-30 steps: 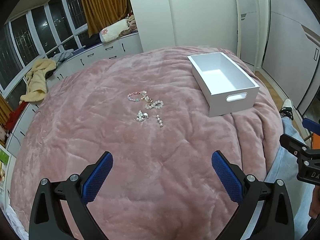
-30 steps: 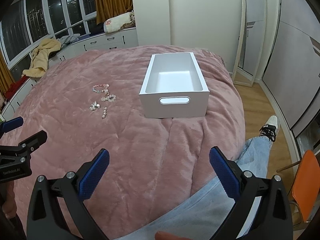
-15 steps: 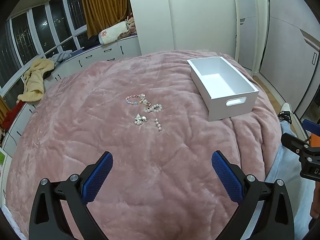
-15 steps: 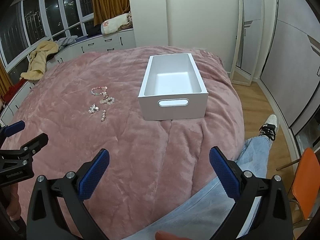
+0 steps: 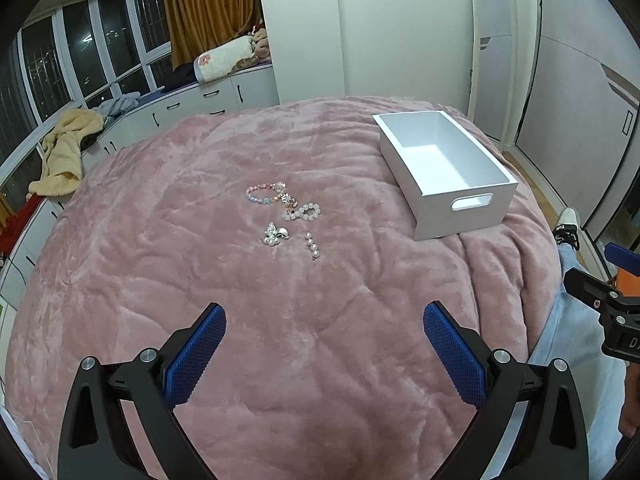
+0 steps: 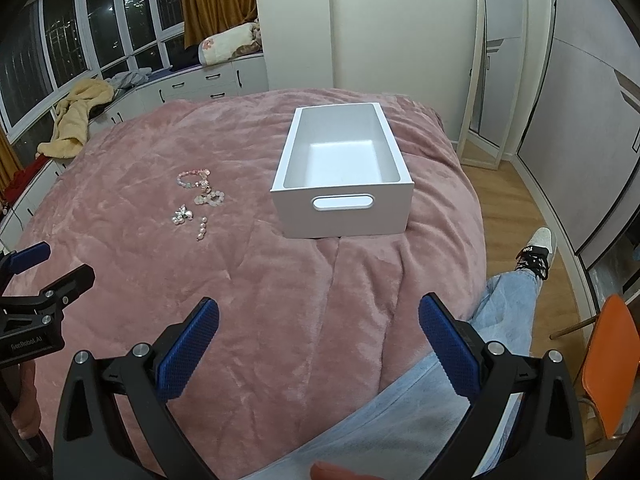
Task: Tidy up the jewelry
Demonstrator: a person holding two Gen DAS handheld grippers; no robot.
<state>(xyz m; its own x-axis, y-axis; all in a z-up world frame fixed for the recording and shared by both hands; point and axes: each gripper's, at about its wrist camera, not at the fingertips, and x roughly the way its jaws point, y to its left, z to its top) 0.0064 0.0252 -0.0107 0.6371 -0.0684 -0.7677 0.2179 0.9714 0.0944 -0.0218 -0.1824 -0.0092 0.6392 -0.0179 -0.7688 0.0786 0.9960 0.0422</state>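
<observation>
Jewelry loose in a small cluster near the middle of the bed, on the pink blanket. Nearest the foot edge, left tool and right tool both spread wide, gripping nothing, above the blanket and well apart from the cluster. Further in: pearl strand, silver brooch, pale bead bracelet, then pastel bead bracelet. Toward the bed's right edge, white box, handle slot facing the foot, nothing visible inside.
</observation>
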